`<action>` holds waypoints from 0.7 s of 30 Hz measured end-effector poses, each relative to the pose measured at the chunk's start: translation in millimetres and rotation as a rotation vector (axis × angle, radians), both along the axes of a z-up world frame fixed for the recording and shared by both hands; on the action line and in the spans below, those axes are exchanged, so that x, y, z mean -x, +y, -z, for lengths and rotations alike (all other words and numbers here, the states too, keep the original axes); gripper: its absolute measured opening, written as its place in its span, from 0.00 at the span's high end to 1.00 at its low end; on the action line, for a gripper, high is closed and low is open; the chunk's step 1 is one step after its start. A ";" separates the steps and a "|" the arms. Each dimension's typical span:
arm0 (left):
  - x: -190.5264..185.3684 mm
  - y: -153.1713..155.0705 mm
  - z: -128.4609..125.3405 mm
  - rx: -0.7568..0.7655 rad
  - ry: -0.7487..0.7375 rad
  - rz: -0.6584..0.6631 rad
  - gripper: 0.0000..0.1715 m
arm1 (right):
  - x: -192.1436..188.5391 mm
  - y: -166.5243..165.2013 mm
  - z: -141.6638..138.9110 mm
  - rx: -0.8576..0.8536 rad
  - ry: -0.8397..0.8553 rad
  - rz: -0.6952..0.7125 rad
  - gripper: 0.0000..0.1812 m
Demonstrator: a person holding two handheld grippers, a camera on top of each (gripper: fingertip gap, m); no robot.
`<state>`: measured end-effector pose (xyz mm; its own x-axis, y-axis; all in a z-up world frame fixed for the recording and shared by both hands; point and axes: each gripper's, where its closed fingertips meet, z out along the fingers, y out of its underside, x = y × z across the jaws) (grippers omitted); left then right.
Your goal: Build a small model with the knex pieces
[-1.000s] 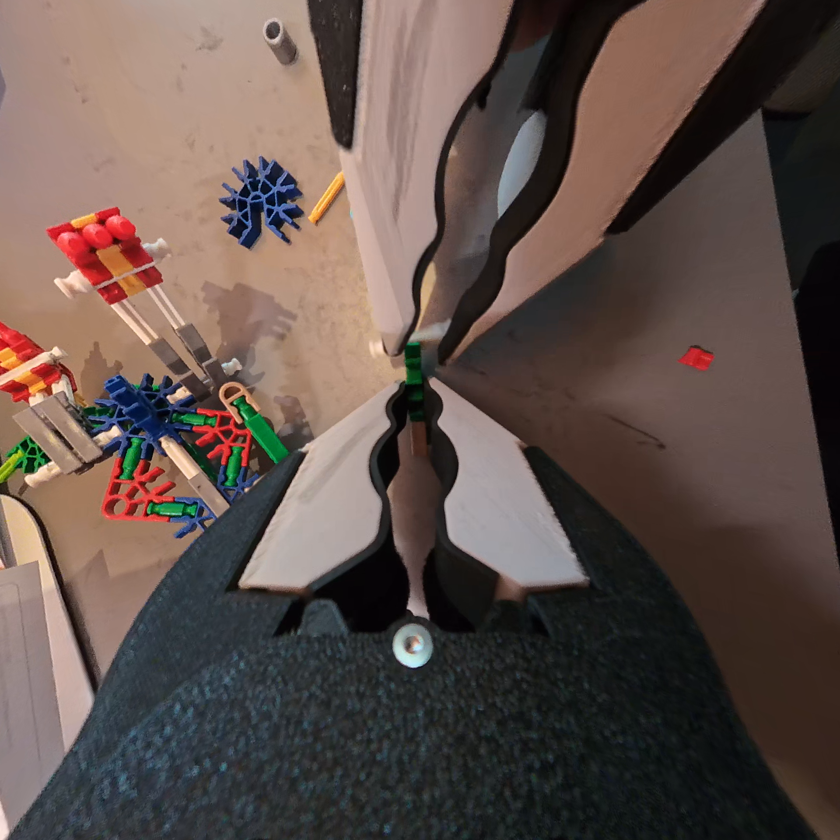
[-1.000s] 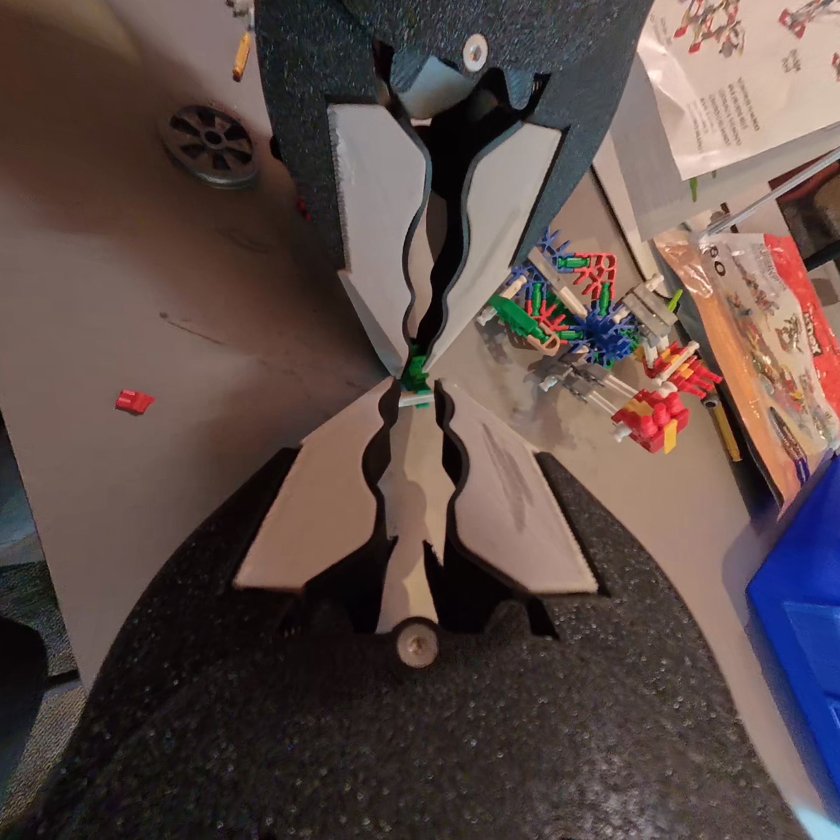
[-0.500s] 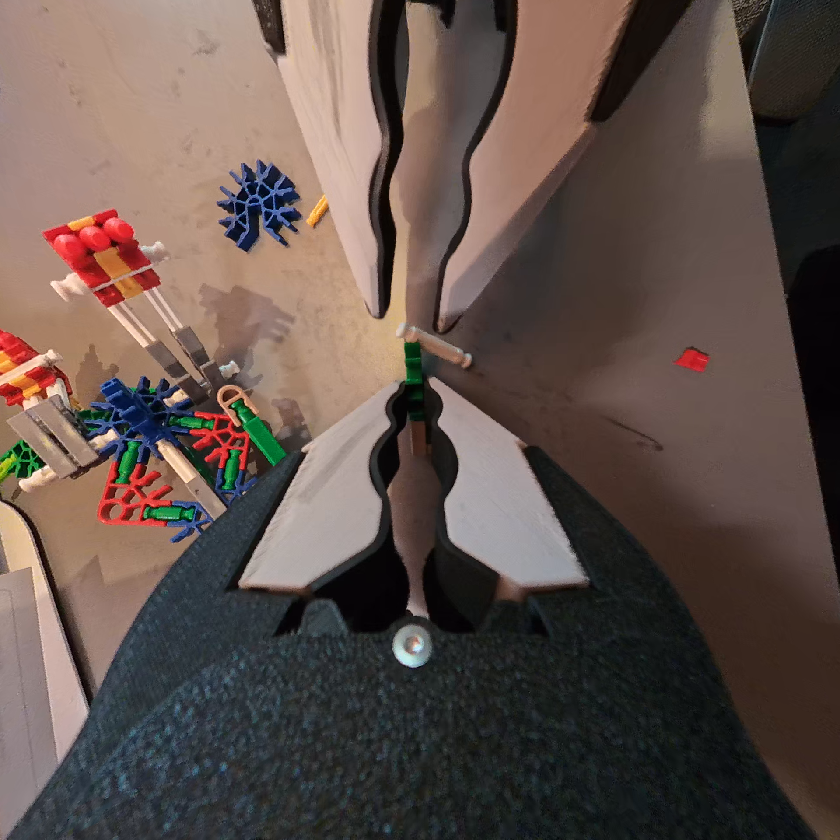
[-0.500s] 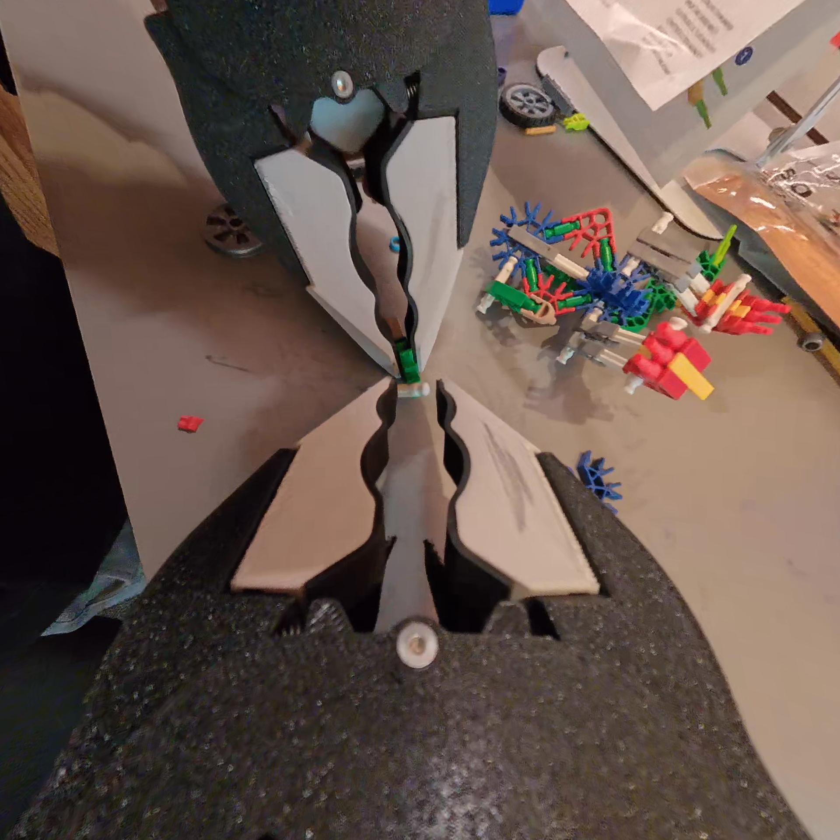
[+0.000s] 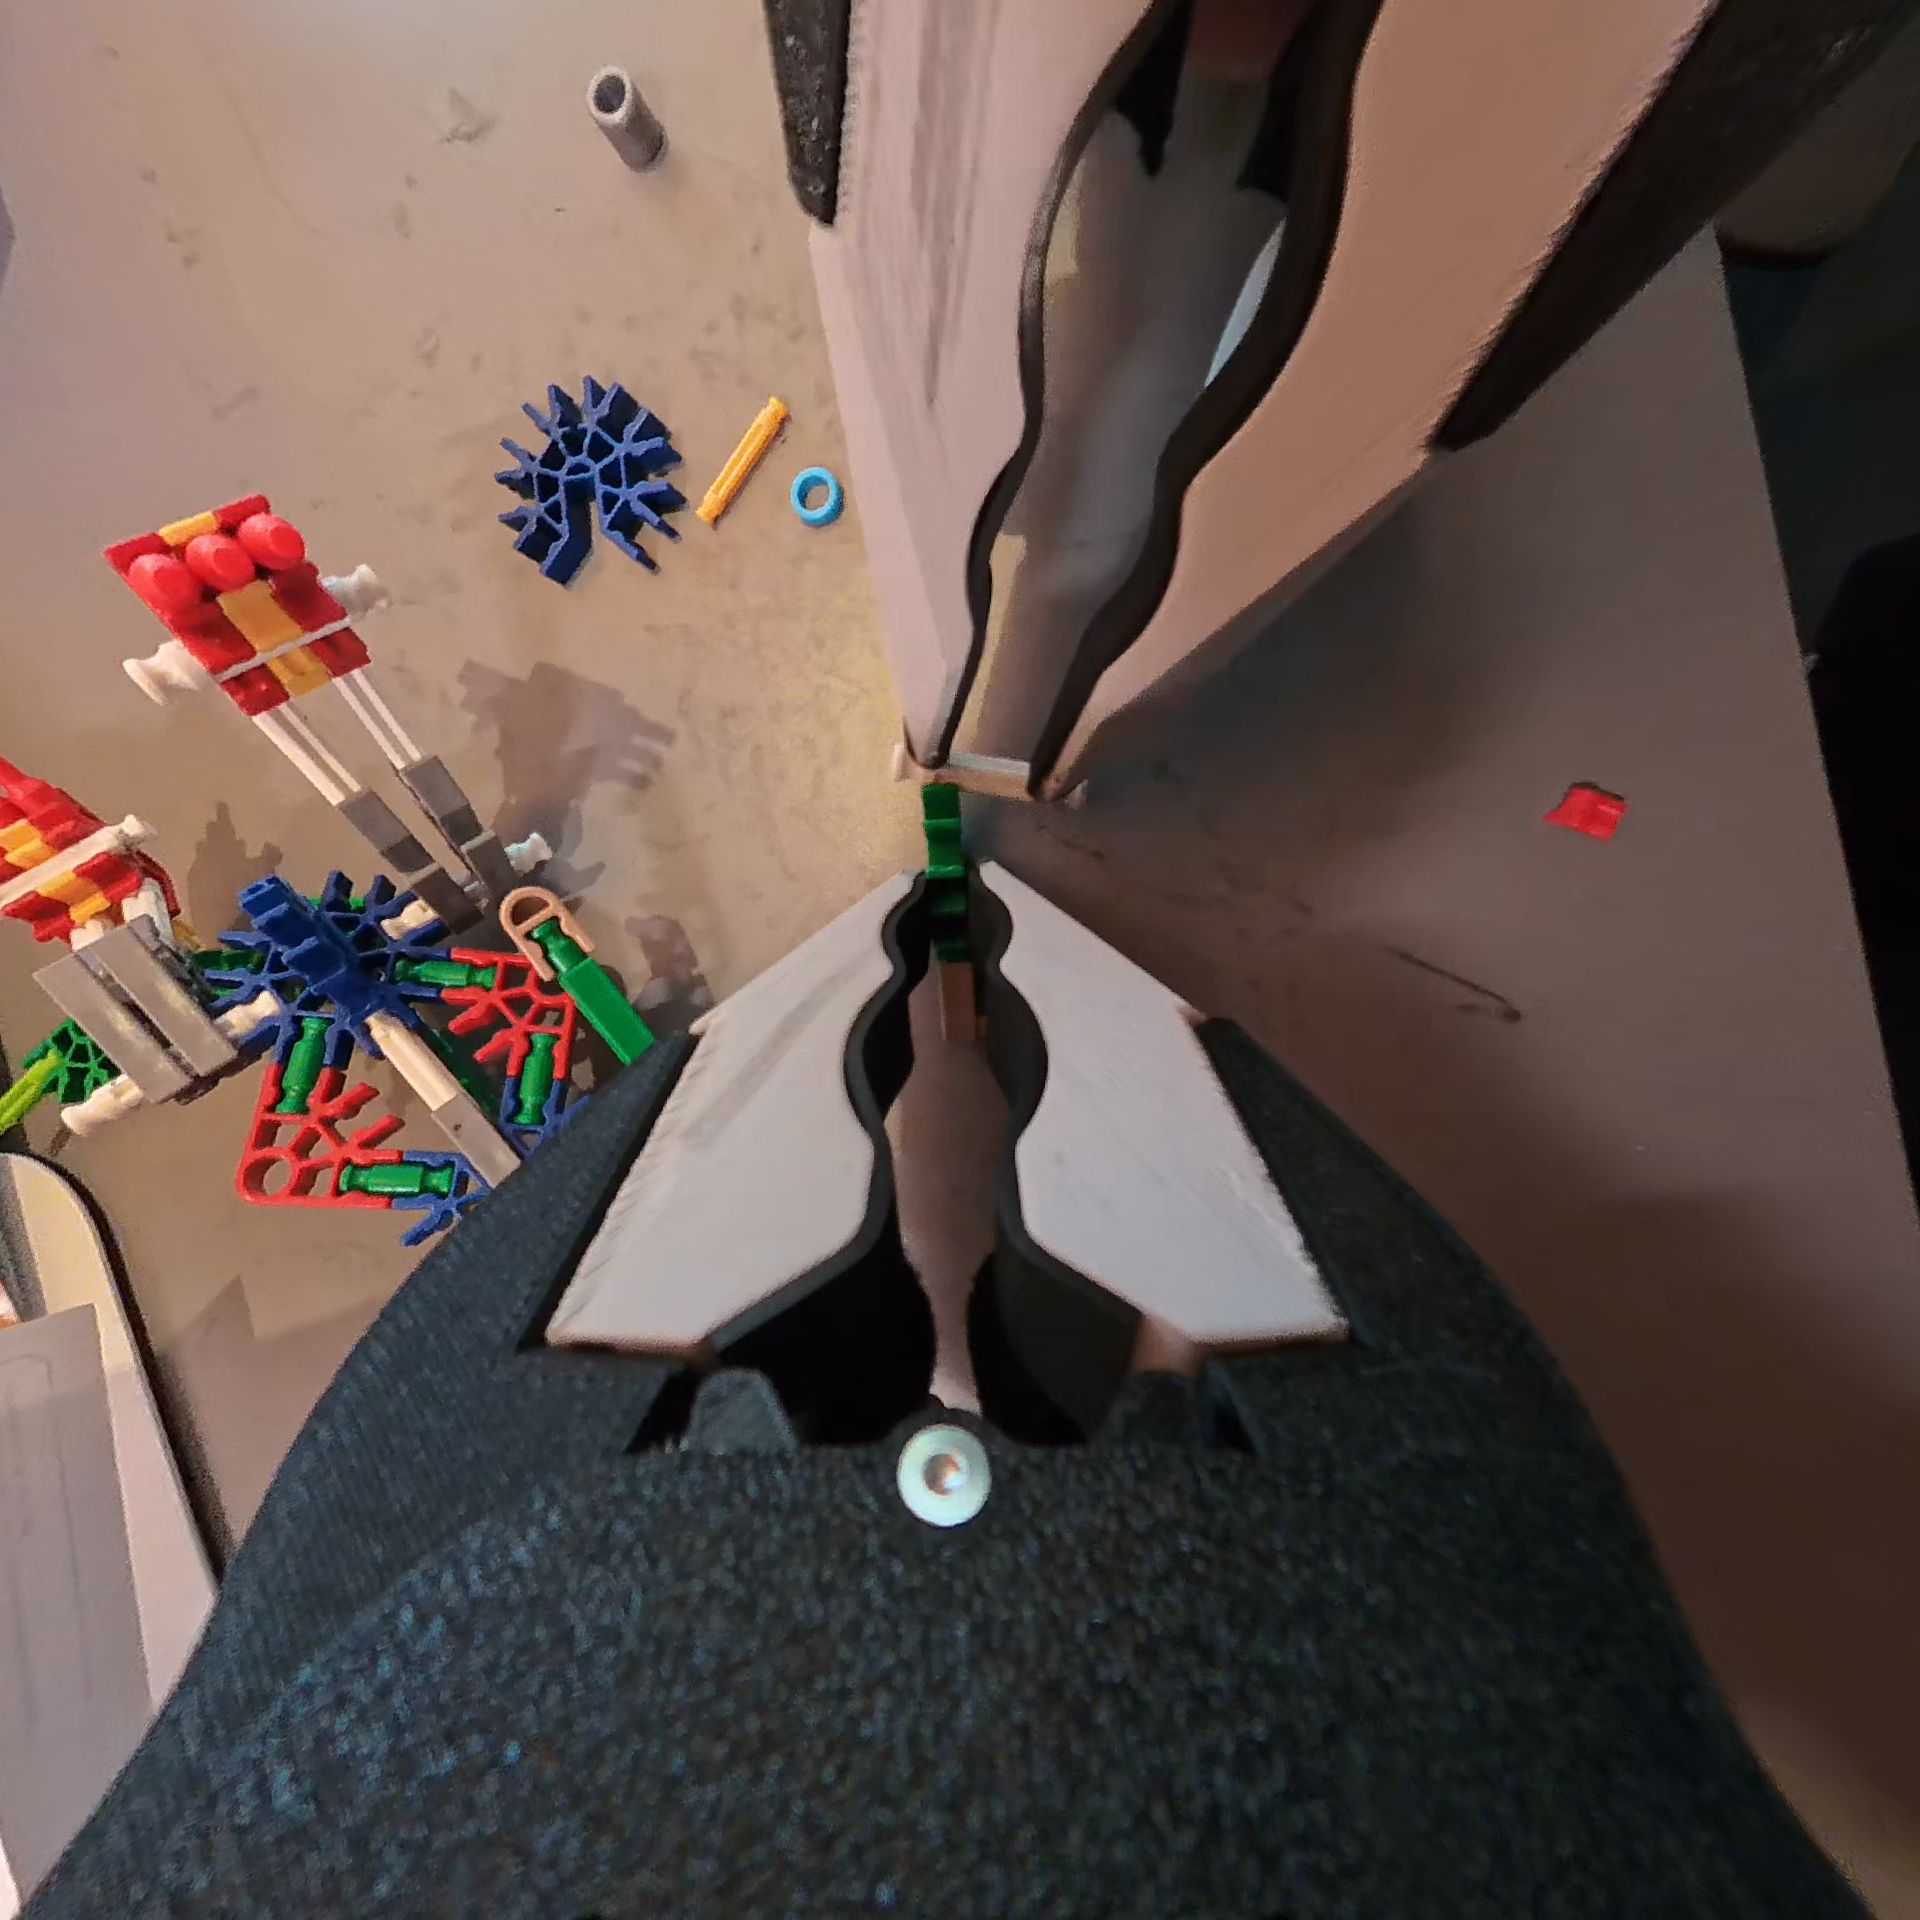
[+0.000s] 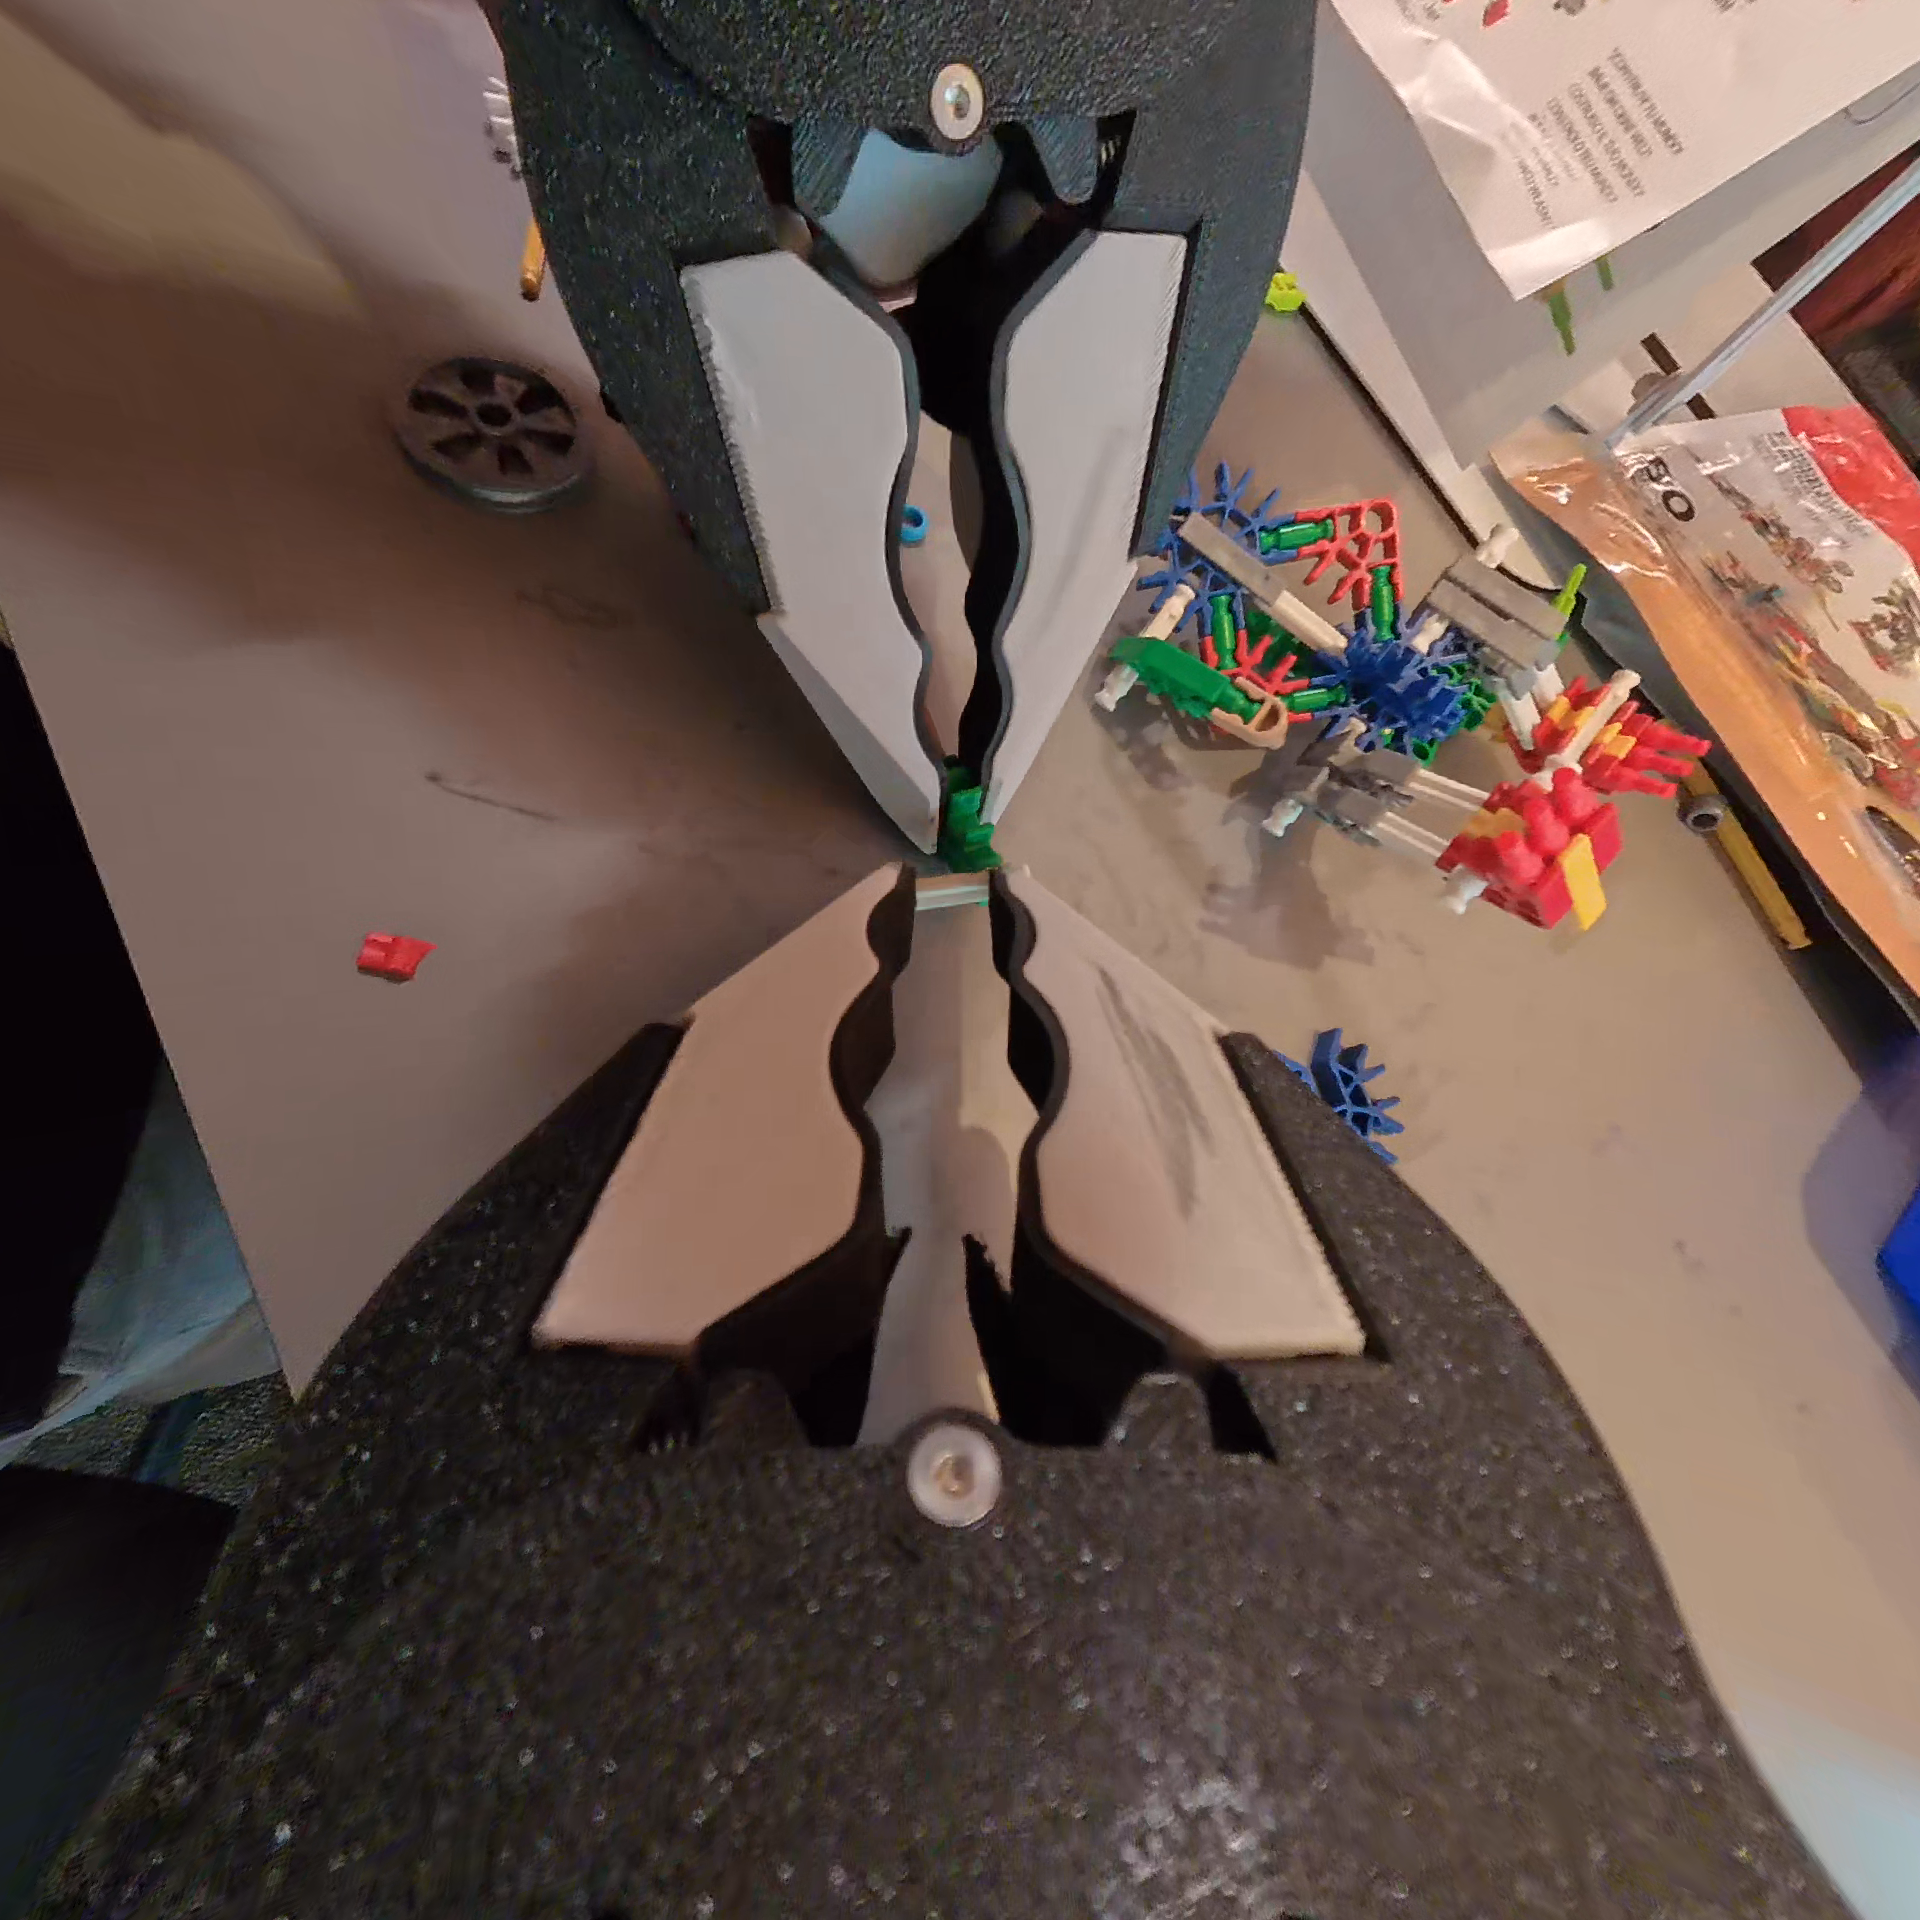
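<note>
Green connector (image 5: pixel 943 862) sits clamped in our left hand-held gripper (image 5: pixel 948 896), its tip touching the white rod (image 6: pixel 951 891) pinched crosswise by our right hand-held gripper (image 6: pixel 951 885).

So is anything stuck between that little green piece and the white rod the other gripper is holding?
Nothing visible: the green piece, pinched in the left gripper, meets the white rod in the right gripper directly.
</note>
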<state>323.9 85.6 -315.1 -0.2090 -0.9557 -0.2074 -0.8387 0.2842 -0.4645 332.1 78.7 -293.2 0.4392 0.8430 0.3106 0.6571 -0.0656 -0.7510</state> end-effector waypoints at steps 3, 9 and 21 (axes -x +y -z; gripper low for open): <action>-0.5 -0.4 -0.1 -0.006 0.000 0.004 0.98 | -1.3 1.8 2.0 -0.012 -0.008 0.009 0.92; -0.4 -0.3 0.0 -0.002 -0.006 -0.002 0.98 | -0.9 2.8 1.7 -0.006 0.002 -0.004 0.93; -0.9 -0.6 -0.1 0.016 -0.030 0.037 0.98 | 2.0 3.6 1.7 0.080 0.041 -0.065 0.94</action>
<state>324.7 85.0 -315.0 -0.2378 -0.9508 -0.1985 -0.8134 0.3066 -0.4943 330.1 82.3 -294.9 0.3938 0.8915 0.2239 0.6305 -0.0848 -0.7715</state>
